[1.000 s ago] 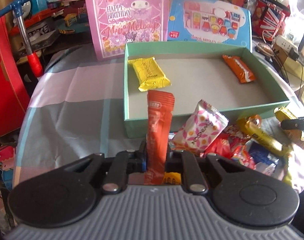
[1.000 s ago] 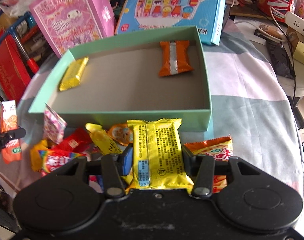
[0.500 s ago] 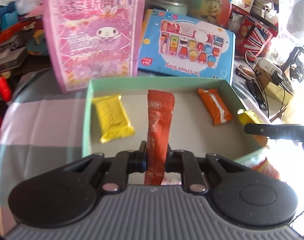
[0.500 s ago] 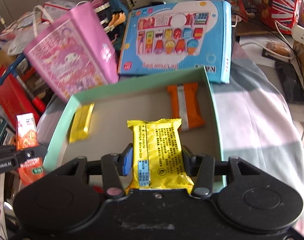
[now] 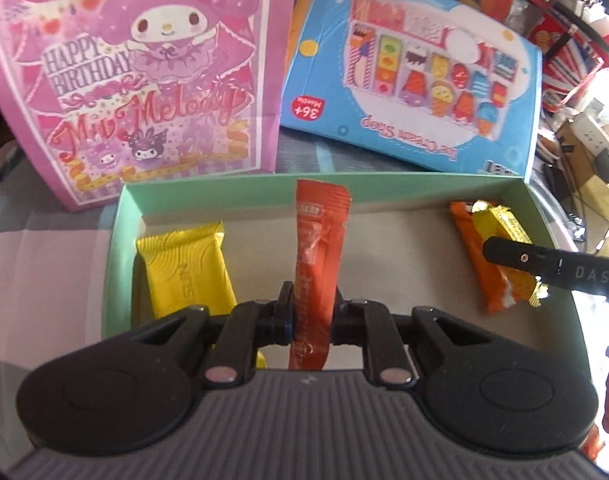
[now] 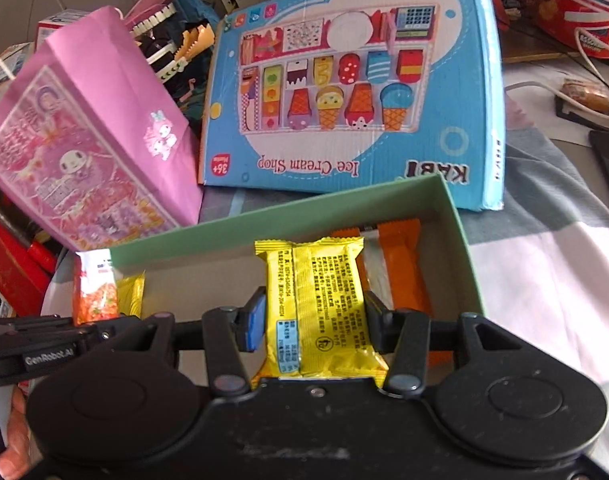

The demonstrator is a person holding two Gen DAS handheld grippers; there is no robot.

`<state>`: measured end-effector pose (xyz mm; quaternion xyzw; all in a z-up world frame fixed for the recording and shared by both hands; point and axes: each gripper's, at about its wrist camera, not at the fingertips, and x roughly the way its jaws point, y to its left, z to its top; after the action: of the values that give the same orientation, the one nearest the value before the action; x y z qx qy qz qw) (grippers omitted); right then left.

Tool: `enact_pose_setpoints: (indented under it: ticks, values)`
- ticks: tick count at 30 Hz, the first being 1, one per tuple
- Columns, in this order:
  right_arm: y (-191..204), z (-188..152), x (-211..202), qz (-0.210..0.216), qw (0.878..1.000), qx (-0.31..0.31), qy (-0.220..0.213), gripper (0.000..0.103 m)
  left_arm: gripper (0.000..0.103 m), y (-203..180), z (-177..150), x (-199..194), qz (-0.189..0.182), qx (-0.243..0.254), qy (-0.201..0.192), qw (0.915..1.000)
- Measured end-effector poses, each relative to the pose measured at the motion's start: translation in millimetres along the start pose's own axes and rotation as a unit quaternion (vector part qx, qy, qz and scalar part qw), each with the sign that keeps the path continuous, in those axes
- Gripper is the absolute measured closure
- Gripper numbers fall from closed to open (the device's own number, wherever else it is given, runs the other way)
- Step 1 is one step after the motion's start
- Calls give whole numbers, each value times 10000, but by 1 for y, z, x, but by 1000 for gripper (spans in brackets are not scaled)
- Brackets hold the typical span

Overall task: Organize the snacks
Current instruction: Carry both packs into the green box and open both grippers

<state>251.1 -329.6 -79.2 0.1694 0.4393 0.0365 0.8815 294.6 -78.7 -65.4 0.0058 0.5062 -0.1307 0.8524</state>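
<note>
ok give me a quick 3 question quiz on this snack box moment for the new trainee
1. True or false: the left gripper is shut on the orange-red stick packet.
2. What does the right gripper hold? A) yellow printed packet B) orange packet C) nothing
3. Which wrapper already lies at the left end of the green box?

Key: 1 true. 2 A. 3 the yellow wrapper.

A checked cloth (image 6: 544, 248) of grey and pale squares covers the desk. Behind stand a pink bag (image 5: 136, 76) and a blue toy box (image 6: 356, 92). Bright light falls from the right. More boxes and wires crowd the back.
</note>
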Motion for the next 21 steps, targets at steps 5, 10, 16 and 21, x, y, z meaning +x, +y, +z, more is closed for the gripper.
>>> enact_pose_setpoints:
  ticks: [5, 10, 16, 21]
  values:
    - [2, 13, 16, 67, 9999, -43, -117, 35, 40, 1, 10, 14, 315, 123, -111, 9994]
    - [4, 18, 8, 32, 9991, -156, -400, 3, 12, 0, 10, 3, 602, 99, -519, 9968]
    - [4, 13, -2, 16, 9994, -225, -272, 0, 1, -1, -2, -16, 653, 22, -595, 9961]
    - [1, -2, -24, 25, 9995, -256, -199, 0, 0, -5, -22, -36, 545, 21, -565, 9969]
